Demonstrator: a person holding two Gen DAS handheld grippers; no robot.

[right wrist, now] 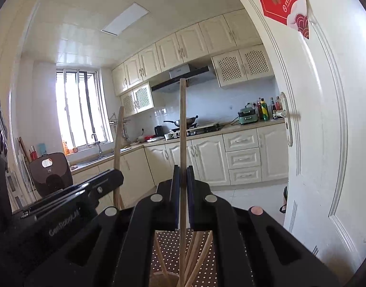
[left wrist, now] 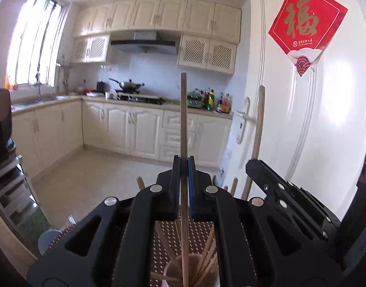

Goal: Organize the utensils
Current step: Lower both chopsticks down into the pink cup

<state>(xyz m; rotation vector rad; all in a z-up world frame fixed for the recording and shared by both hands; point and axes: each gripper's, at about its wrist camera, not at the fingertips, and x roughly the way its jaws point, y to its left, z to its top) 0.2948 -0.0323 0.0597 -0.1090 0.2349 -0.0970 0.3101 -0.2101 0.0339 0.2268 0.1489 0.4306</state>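
Note:
My left gripper (left wrist: 183, 167) is shut on a wooden chopstick (left wrist: 183, 119) held upright; its lower end dips into a cup (left wrist: 169, 269) holding several other chopsticks. My right gripper (right wrist: 183, 174) is shut on another upright wooden chopstick (right wrist: 182, 124), whose lower end also reaches down among chopsticks in a cup (right wrist: 159, 279). The right gripper (left wrist: 254, 165) with its chopstick (left wrist: 258, 124) shows at the right of the left wrist view. The left gripper (right wrist: 116, 174) with its chopstick (right wrist: 118, 138) shows at the left of the right wrist view.
The cup stands on a brown polka-dot cloth (left wrist: 199, 229). A white door (left wrist: 314, 119) with a red paper sign (left wrist: 307, 21) is close on the right. Kitchen counters (left wrist: 125, 102), a wok (left wrist: 130, 85) and a sink lie beyond. A dark appliance (right wrist: 50, 174) stands at the left.

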